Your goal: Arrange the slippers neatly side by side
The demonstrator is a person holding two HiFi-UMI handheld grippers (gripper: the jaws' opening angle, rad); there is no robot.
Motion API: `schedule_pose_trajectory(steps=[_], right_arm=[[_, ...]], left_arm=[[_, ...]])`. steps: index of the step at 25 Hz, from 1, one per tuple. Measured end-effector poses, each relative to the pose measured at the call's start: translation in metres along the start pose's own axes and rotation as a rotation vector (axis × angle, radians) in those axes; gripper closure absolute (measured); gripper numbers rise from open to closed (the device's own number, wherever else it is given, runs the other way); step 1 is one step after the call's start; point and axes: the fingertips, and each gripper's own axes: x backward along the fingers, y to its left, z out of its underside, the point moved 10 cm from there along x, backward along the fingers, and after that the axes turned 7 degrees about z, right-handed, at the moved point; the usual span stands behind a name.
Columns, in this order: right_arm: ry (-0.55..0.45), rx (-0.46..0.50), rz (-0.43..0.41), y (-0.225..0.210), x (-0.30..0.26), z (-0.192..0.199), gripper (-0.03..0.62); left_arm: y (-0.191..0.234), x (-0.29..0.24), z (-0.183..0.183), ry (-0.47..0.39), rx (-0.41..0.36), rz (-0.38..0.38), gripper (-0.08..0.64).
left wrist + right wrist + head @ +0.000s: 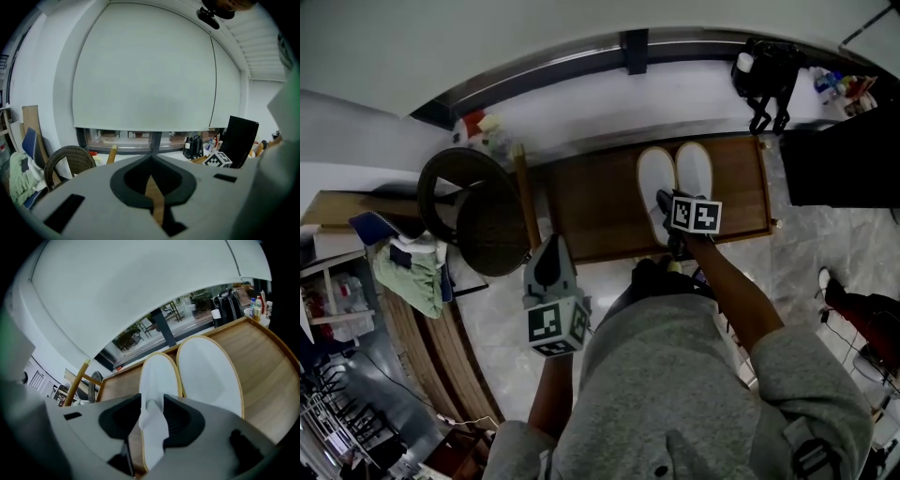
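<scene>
Two white slippers lie side by side on the wooden desk [591,211], toes toward the window and long edges touching or very nearly so. In the head view the left-hand slipper [654,187] sits a little nearer the person than the right-hand slipper [695,172], so the toes are not quite level.

The right gripper [667,208] reaches out over the near end of the pair. Its own view shows the right gripper [152,401] with its jaws clenched on a bunched fold of white fabric belonging to the left-hand slipper [158,373]. The fold rises between the two dark pads, and the sole runs on ahead of the jaws across the desk [267,366]. The fold seems to be the edge of the upper near the heel end, though the crumpling makes that hard to settle. The right-hand slipper [211,373] lies flat just beside the jaws, outside them and untouched.

The left gripper [553,251] is held back close to the person's body, well apart from the slippers and off the desk. In its view the left gripper [151,161] has its jaws pressed together at the tips with nothing between them, aimed at a pale roller blind [145,70]. A wicker chair [478,211] stands just beside the left end of the desk.
</scene>
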Motion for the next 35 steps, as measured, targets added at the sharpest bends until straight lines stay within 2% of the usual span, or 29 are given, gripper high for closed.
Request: schedule_pose_trajectory(steps=[6,11,18,21,23,25,32,35], right_arm=[[-0.067,0.073,-0.045,0.003,0.034,-0.007,0.456],[-0.185,0.046,-0.116,-0.004,0.079,-0.017,0.456],[-0.383,0.205,-0.081,-0.023,0.162,-0.021,0.459],[-0.417,0.223,-0.074,-0.036,0.196,-0.008,0.466],[-0.434,0.240,-0.078,-0.042,0.218,0.003,0.520],[-0.464,0.268,-0.089,-0.047,0.243,0.014,0.545],[-0.606,0.462,-0.057,-0.053,0.335,0.062,0.552],[-0.629,0.490,-0.061,-0.056,0.365,0.093,0.552]], left_arm=[[-0.010,-0.003,0.002,-0.013,-0.005,0.032,0.545],[-0.026,-0.007,-0.001,-0.029,-0.028,0.057,0.545],[-0.053,0.012,0.005,-0.063,-0.027,0.080,0.545],[-0.071,0.026,0.010,-0.074,-0.025,0.092,0.545],[-0.084,0.038,0.013,-0.086,-0.022,0.097,0.545],[-0.099,0.050,0.019,-0.096,-0.030,0.108,0.545],[-0.159,0.102,0.044,-0.140,-0.048,0.149,0.545],[-0.184,0.132,0.060,-0.159,-0.061,0.161,0.545]])
